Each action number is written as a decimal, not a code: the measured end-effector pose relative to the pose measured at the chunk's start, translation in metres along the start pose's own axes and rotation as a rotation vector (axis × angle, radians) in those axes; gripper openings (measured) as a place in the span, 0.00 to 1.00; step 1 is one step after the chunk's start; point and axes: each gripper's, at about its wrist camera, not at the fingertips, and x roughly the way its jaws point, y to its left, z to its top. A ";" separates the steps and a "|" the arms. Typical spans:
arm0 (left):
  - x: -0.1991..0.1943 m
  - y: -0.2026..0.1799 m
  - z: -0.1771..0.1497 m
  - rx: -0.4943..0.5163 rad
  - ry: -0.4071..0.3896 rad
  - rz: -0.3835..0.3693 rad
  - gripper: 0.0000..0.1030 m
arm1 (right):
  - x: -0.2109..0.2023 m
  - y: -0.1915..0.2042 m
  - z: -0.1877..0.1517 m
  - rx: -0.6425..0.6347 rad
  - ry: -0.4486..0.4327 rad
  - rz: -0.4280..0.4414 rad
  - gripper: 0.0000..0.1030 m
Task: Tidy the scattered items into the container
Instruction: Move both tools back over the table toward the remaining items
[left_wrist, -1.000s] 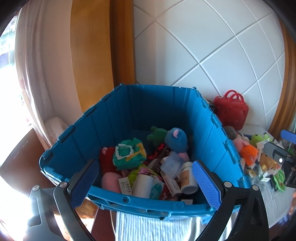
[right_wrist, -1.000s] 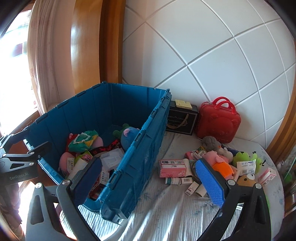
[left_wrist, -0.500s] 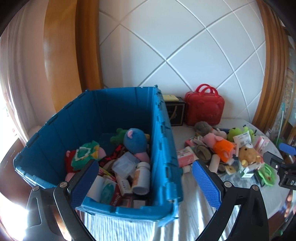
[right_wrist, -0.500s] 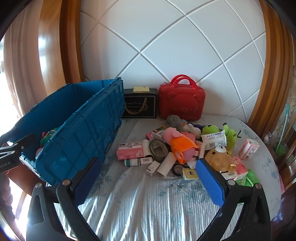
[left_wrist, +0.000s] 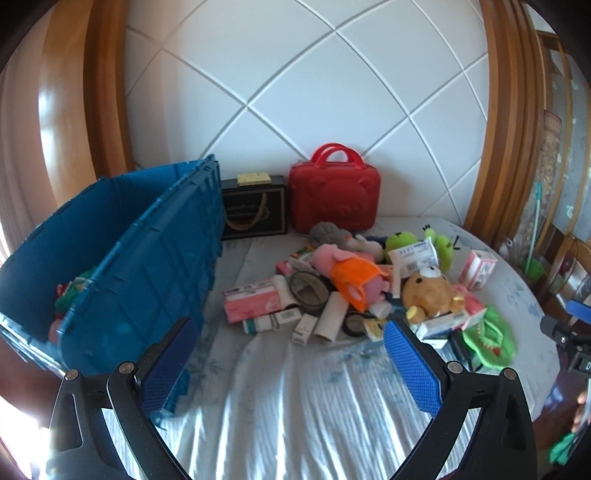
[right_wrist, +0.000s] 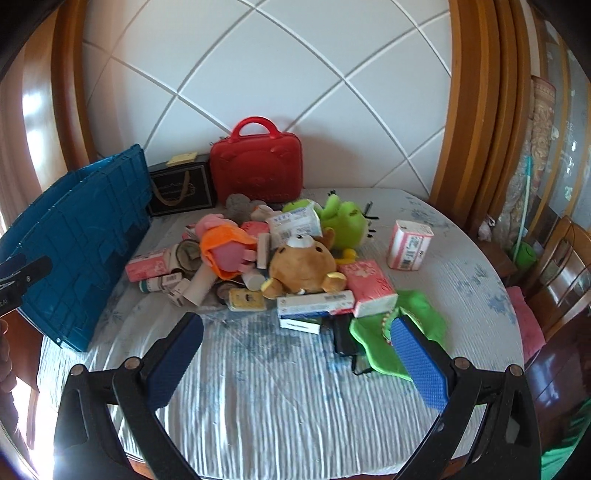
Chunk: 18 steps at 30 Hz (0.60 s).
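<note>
My left gripper is wide apart, nothing between the pads, hovering over bare striped cloth at bottom centre of the left view. My right gripper is same: wide, empty, over cloth at bottom centre of the right view.

Blue bin sits at left of both views; in the left view I see toys inside at far left, rest of contents hidden by its near wall. My left pad overlaps bin's near corner in frame; can't tell if touching.

The pile is centre frame, just right of the bin. Pink box is nearest the bin, w/ small bottle and paper tube in front. Pig plush w/ orange top lies mid-pile. Bear plush is right of it, lying on flat boxes. Green plush is behind the bear. Pink-white carton stands upright, apart, to the pile's right. Green cloth toy is at the pile's near-right edge, my right pad in front of it in the right view; black item beside it, can't ID.

Behind the pile, against the white padded wall: black box next to the bin, red case just right of it. Wooden chair at right edge of the right view.
</note>
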 end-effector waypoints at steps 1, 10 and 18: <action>0.007 -0.012 -0.005 0.007 0.015 -0.005 0.99 | 0.005 -0.017 -0.007 0.016 0.018 -0.010 1.00; 0.084 -0.062 -0.045 0.044 0.174 0.001 0.99 | 0.067 -0.130 -0.075 0.184 0.201 -0.106 1.00; 0.154 -0.052 -0.060 0.030 0.271 0.001 0.99 | 0.115 -0.132 -0.087 0.205 0.292 -0.096 1.00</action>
